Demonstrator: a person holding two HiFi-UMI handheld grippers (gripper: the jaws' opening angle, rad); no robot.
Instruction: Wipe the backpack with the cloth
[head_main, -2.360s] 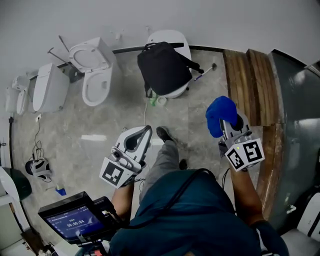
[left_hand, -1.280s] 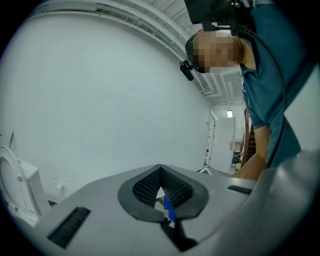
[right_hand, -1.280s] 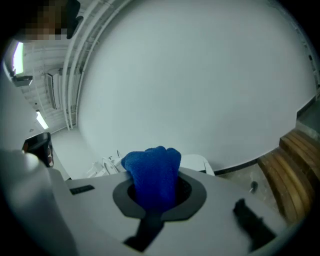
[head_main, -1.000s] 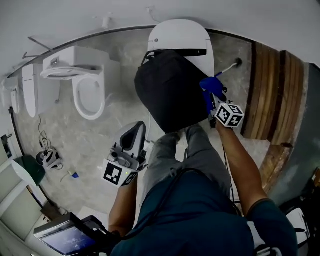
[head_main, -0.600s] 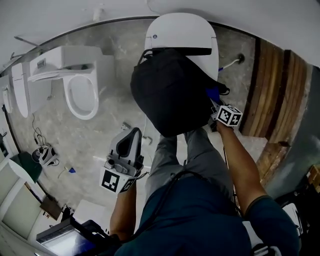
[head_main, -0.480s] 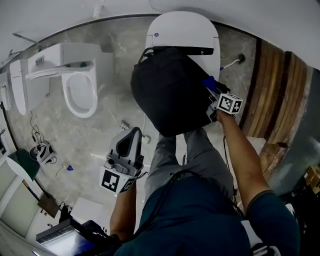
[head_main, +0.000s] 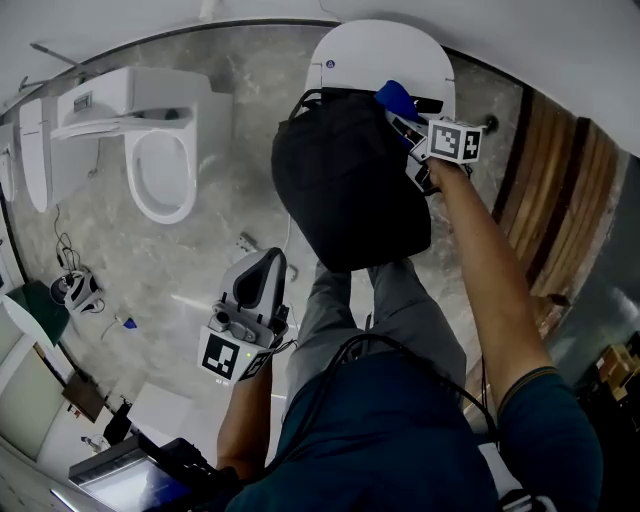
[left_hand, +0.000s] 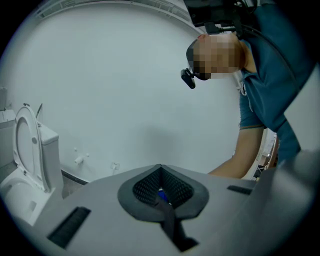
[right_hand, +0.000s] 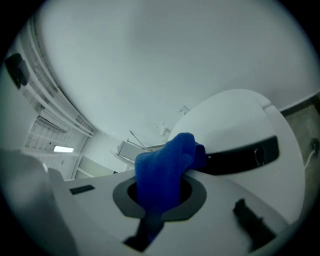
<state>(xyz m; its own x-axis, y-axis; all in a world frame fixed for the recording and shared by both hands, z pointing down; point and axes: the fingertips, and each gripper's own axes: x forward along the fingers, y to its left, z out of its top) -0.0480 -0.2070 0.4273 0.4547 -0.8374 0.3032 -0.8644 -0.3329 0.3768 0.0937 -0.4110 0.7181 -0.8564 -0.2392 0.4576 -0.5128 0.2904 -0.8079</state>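
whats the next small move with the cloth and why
Probably draw the blue cloth down over the backpack: the right hand-held gripper is clamped on the cloth at the backpack's top edge, and most of the black front lies below it.

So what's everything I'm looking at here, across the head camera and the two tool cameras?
backpack: one, black, resting on the toilet
toilet: one, white, top centre, under the backpack
open toilet: one, white, left of the backpack
cloth: one, blue, at the backpack's top edge
wooden planks: several, brown, far right
floor: grey, marbled
screen device: one, dark, bottom left
left gripper: white, shut, empty, held low beside the person's leg
right gripper: white, shut on cloth
person: teal shirt, grey trousers
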